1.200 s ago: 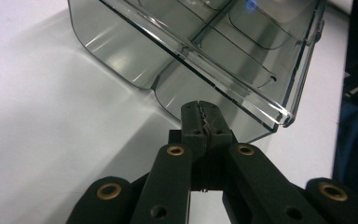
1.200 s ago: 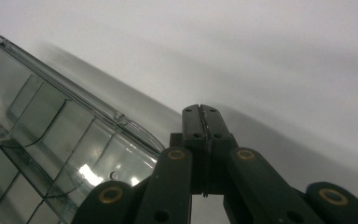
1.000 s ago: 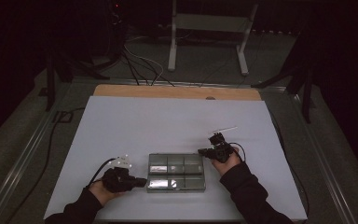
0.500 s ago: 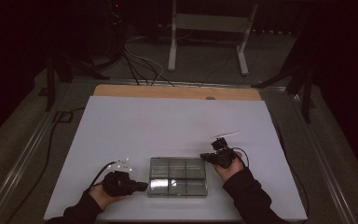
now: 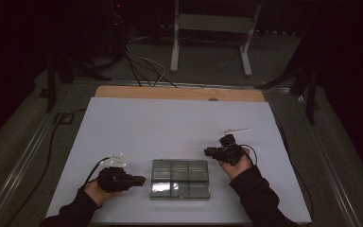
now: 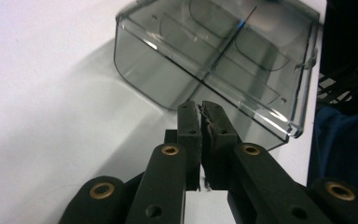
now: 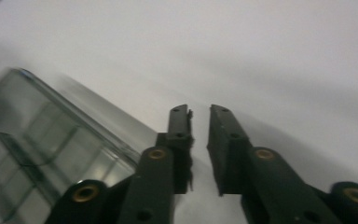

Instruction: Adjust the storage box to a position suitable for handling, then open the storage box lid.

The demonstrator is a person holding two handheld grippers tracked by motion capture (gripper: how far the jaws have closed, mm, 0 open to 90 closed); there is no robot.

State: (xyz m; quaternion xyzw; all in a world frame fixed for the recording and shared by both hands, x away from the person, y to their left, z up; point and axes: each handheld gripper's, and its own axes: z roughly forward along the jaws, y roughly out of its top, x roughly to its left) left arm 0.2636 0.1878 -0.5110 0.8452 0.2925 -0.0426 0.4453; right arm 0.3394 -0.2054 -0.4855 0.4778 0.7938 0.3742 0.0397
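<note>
A clear smoky plastic box (image 5: 180,178) with several compartments lies shut on the white table sheet (image 5: 170,127) near the front edge. My left gripper (image 5: 142,180) lies level at the box's left side, pointing at it. In the left gripper view its jaws (image 6: 200,108) are pressed together with nothing between them, just short of the box wall (image 6: 205,56). My right gripper (image 5: 208,152) hovers by the box's far right corner. Its jaws (image 7: 199,112) have just been opening and stand a little apart, holding nothing, with the box (image 7: 37,140) to their left.
A thin white stick (image 5: 235,130) lies on the sheet beyond the right hand. A wooden board (image 5: 179,93) edges the table's far side. Behind it are a metal stand (image 5: 208,23) and cables (image 5: 137,61) on the dark floor.
Both hands stay almost where they were. The box lies a touch nearer the front edge than a second ago.
</note>
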